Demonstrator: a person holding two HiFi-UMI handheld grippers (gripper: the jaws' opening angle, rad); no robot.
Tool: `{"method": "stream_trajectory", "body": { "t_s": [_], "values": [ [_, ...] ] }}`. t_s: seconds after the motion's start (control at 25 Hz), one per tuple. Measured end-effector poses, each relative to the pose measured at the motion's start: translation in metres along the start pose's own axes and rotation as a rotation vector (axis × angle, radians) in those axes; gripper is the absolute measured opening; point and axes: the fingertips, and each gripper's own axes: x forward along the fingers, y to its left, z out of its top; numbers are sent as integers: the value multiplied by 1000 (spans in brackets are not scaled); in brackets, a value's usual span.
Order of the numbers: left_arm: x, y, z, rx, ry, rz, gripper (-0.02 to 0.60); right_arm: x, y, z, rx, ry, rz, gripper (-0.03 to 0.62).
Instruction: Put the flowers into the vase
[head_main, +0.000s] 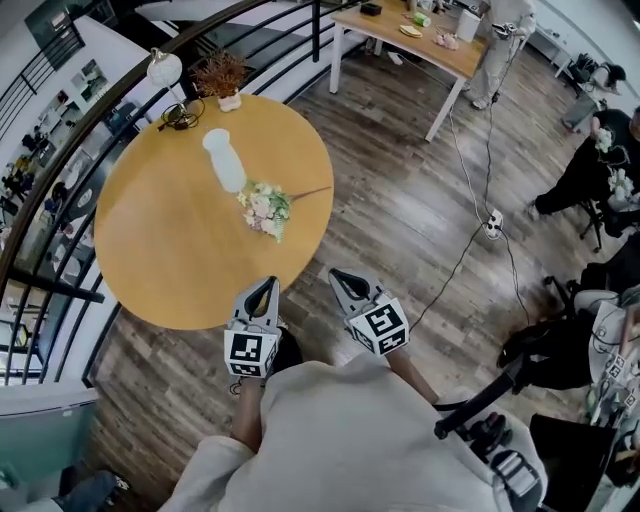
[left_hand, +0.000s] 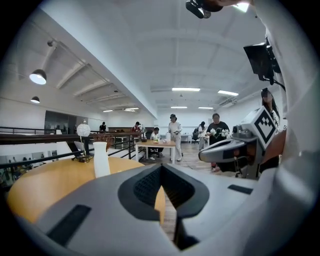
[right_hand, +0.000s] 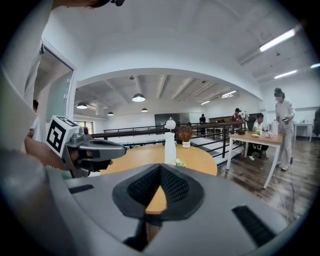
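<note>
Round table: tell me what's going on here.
A person stands at the near edge of the round wooden table, holding a gripper in each hand. The left gripper and the right gripper are both shut and empty, pointing toward the table. The white vase stands upright mid-table, and the bunch of flowers lies on the tabletop beside it. No flower is in the vase yet.

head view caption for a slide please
Left tool and right tool, both shut and empty, near the edge of a round table where flowers lie beside a white vase
</note>
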Motion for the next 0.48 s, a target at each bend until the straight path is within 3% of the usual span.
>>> {"method": "stream_trajectory", "body": {
  "t_s": [0.2, 0.48],
  "values": [
    [25, 63, 15, 18, 15, -36, 6, 50, 0, 37, 5, -29, -24, 8],
    [45, 156, 28, 11, -9, -10, 6, 128, 1, 78, -2, -50, -44, 8]
  ]
}}
